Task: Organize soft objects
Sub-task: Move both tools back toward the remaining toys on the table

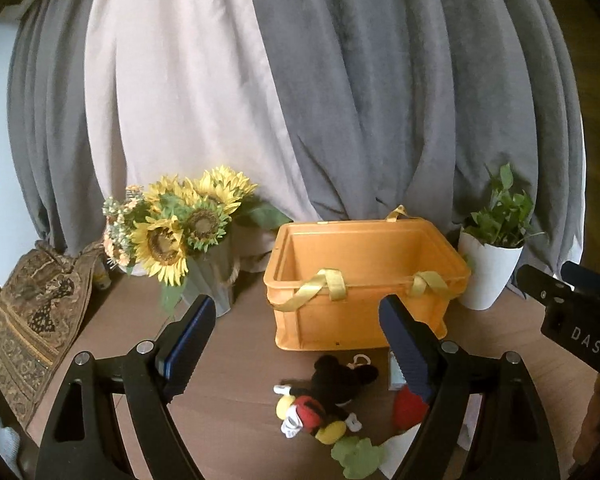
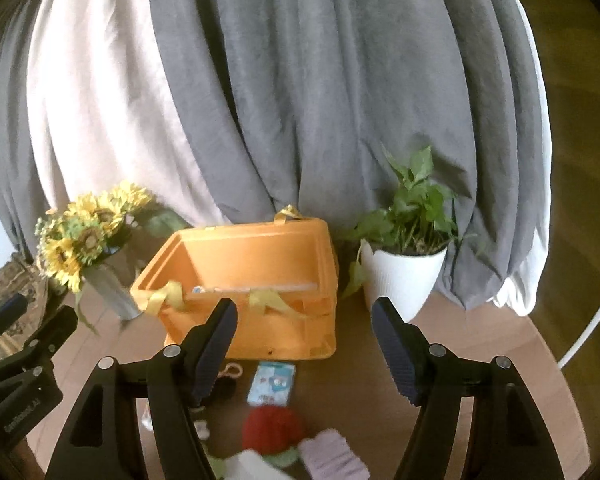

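An orange bin [image 1: 364, 264] with yellow ribbon handles stands open on the brown table; it also shows in the right wrist view [image 2: 252, 280]. A Mickey Mouse plush [image 1: 324, 396] lies in front of it, between my left gripper's fingers. My left gripper [image 1: 296, 344] is open and empty above it. A red knitted ball [image 2: 272, 426] and a small tissue pack [image 2: 272, 383] lie in front of the bin, with a pale purple cloth [image 2: 332, 458] nearer me. My right gripper [image 2: 304, 344] is open and empty above these.
A sunflower bouquet in a vase [image 1: 180, 232] stands left of the bin. A white potted plant [image 2: 404, 264] stands right of it. Grey and pale curtains hang behind. A patterned cloth [image 1: 28, 320] lies at the far left. A green soft piece [image 1: 356, 456] lies near the plush.
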{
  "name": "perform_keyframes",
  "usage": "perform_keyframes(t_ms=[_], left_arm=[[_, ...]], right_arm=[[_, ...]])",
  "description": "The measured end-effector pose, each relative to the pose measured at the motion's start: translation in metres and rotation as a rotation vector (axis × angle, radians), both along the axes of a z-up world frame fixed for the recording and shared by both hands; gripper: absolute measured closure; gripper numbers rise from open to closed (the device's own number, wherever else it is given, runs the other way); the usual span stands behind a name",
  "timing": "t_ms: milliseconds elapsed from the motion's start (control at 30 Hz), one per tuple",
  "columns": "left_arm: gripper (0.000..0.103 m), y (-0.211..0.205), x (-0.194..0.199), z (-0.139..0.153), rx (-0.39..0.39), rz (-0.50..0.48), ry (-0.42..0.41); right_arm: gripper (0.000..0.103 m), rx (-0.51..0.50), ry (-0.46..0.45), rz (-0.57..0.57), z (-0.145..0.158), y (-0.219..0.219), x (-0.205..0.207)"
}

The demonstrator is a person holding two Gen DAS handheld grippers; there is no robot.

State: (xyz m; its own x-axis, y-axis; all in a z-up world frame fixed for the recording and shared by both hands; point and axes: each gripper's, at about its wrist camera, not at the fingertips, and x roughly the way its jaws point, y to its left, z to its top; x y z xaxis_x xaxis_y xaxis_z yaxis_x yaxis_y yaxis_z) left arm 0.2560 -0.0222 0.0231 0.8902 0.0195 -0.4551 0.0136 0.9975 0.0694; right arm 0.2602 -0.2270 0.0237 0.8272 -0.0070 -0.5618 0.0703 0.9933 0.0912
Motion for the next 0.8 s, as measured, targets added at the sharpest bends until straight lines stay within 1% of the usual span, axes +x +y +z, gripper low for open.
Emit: perform_keyframes(t_ms=[100, 200, 367, 467, 533, 800], left_arm=[[0.017, -0.005, -0.015, -0.009, 0.005, 0.020, -0.003], [0.017, -0.007, -0.024, -0.018, 0.001, 0.038, 0.019], [0.017, -0.012, -0.038, -0.036, -0.010, 0.072, 0.044], [0.017, -0.013, -0.046, -0.047, -0.032, 0.085, 0.070], [0.017, -0.014, -0.050, -0.054, -0.045, 0.088, 0.089], [0.017, -0.023, -0.058, -0.074, -0.051, 0.098, 0.142]], right_arm=[[0.032, 0.000, -0.005, 0.010, -0.007, -0.003, -0.013], [0.032, -0.008, 0.003, 0.015, -0.016, -0.006, -0.023], [0.032, -0.019, 0.024, 0.058, -0.030, -0.006, -0.036], [0.032, -0.026, 0.039, 0.085, -0.040, -0.007, -0.043], [0.032, -0.018, 0.053, 0.096, -0.046, -0.008, -0.046], [0.032, -0.009, 0.096, 0.127, -0.068, -0.014, -0.055]])
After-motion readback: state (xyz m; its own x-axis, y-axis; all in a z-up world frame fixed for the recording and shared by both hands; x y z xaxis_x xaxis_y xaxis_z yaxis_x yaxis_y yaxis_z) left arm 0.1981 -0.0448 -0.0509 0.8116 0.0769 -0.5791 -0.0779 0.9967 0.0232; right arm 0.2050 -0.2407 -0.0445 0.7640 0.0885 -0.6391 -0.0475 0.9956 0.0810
